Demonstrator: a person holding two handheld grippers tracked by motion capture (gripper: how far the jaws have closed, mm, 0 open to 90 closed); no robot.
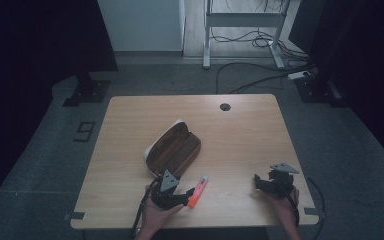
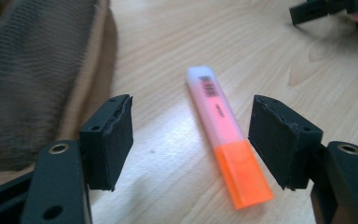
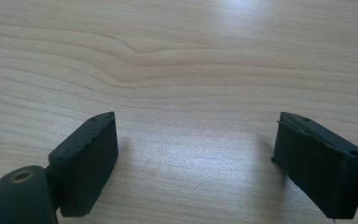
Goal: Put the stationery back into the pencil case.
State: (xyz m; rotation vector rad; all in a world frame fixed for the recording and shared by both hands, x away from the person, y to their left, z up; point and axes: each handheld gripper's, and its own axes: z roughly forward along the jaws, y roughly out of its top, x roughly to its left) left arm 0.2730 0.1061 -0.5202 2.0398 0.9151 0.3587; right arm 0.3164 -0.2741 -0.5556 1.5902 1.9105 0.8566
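Observation:
An orange highlighter pen (image 1: 198,192) with a pale pink body lies flat on the wooden table (image 1: 240,135) near its front edge. My left gripper (image 1: 184,196) is just left of it, held low by a hand. In the left gripper view the highlighter (image 2: 226,135) lies between the wide-apart jaws of my left gripper (image 2: 198,140), nearer the right pad, and neither pad touches it. An open brown case (image 1: 173,149) with a pale lining lies behind, and the case (image 2: 37,79) also shows at the left. My right gripper (image 1: 260,182) rests open at the front right over bare wood, nothing between its jaws (image 3: 196,163).
A round cable hole (image 1: 224,106) sits at the table's far edge. On the floor beyond are a white desk frame (image 1: 240,30), loose cables and dark stands at both sides. The far tip of my other gripper (image 2: 314,10) shows at the top right.

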